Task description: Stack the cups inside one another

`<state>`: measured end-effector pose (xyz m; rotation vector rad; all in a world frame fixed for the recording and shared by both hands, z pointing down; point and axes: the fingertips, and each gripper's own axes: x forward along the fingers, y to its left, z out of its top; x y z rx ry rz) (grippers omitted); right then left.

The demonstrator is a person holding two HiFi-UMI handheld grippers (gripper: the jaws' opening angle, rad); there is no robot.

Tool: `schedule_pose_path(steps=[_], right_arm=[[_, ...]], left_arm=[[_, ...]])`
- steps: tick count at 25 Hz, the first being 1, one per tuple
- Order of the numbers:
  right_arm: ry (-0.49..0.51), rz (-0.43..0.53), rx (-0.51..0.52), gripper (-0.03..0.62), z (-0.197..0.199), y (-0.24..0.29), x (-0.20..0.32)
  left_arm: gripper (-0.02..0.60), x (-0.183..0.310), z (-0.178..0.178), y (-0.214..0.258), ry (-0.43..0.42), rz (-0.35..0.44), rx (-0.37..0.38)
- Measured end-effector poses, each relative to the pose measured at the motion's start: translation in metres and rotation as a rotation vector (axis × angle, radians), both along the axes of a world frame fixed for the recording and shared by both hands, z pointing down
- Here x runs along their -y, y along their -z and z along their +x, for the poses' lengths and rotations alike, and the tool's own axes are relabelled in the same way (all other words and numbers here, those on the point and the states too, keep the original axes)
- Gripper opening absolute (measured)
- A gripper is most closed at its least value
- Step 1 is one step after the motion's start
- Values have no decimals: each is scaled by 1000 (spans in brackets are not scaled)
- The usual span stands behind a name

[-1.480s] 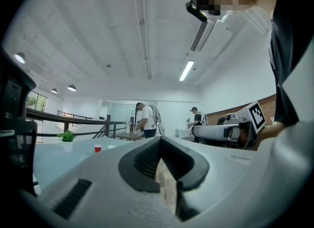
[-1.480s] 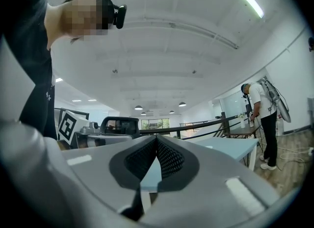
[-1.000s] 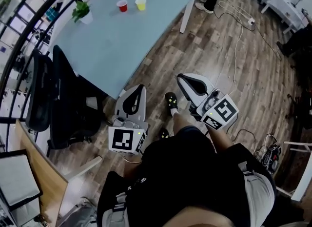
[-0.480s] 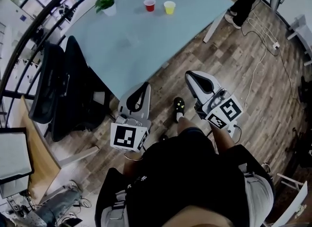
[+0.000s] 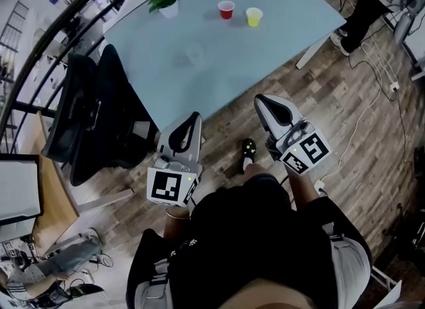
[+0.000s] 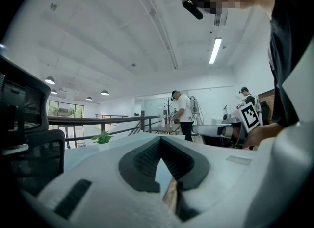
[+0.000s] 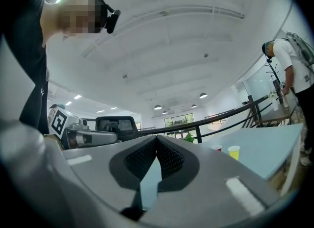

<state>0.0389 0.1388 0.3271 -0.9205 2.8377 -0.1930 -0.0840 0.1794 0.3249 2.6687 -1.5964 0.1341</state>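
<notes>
Jaws pinched together on nothing, the left gripper (image 5: 192,119) and right gripper (image 5: 264,102) hover off the pale blue counter's (image 5: 199,82) near corner, with the small red plastic cup (image 5: 226,9) and yellow plastic cup (image 5: 254,16) far across it, so reaching in unopened could topple one.

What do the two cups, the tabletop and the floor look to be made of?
Red cup and yellow cup: likely thin plastic, plain saturated colour; too small to be sure. Table: smooth matte pale-blue top, perhaps laminate. Floor: wood-look planks, visible grain and seams.
</notes>
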Motion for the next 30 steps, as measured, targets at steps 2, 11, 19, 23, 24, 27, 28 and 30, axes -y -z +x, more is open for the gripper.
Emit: schedule_pose_path(steps=[2,11,19,23,24,27,28,30], right_arm=[[22,-9,-1,5,-1,-3,11],[100,2,-33,5,-8,-1,68],[171,6,-58,5,-16,-9,115],[213,0,-72,5,-19,-18,138],[221,0,-74,5,-21,-19,143],[245,0,-80,5,-24,-24,159],[253,-2,-82,6,-25,-25,163],[270,-3,-89,7,-27,-27,170]], left_arm=[[-9,8,-1,-1,21,-8,5],[-9,54,-7,2,122,-7,7],[-9,95,-6,-4,191,-11,24],[-9,112,-5,-9,229,-15,25],[-9,116,-5,-9,240,-16,24],[-9,130,-8,-13,270,-22,21],[-9,135,-9,-14,277,-25,22],[-9,143,-8,-14,286,-25,27]])
